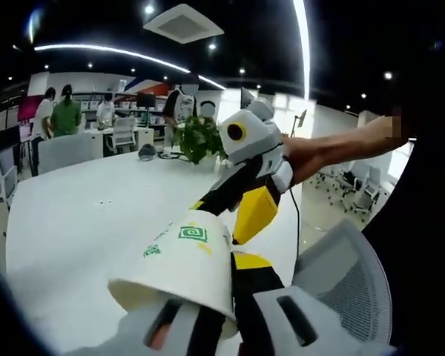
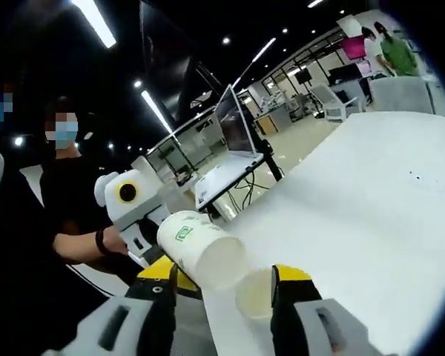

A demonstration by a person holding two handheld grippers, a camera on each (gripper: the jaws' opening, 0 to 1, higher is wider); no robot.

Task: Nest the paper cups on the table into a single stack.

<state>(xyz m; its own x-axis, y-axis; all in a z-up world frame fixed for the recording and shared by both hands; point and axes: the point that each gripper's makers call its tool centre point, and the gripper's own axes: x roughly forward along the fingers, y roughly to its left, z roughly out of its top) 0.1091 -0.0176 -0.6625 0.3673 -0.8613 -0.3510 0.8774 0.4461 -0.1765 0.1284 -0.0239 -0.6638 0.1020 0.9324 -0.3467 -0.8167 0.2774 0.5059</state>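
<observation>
Nearest in the left gripper view, the left gripper has its jaws closed on the rim of a white paper cup, held tilted with its mouth toward the camera. The cup bears two green printed marks, one a square spiral logo; no words can be read.

Just beyond it, the right gripper, yellow, black and white, reaches in from the right, held by a person's hand.

In the right gripper view, the right gripper has yellow-tipped jaws standing well apart, and a second cup sits upright between them; whether they grip it cannot be told. The first cup lies on its side just above, held by the left gripper. Two cups can be counted in all.

Beneath both stretches a white table. At its far end stand a green potted plant and an open laptop. Further back, people stand at office desks.
</observation>
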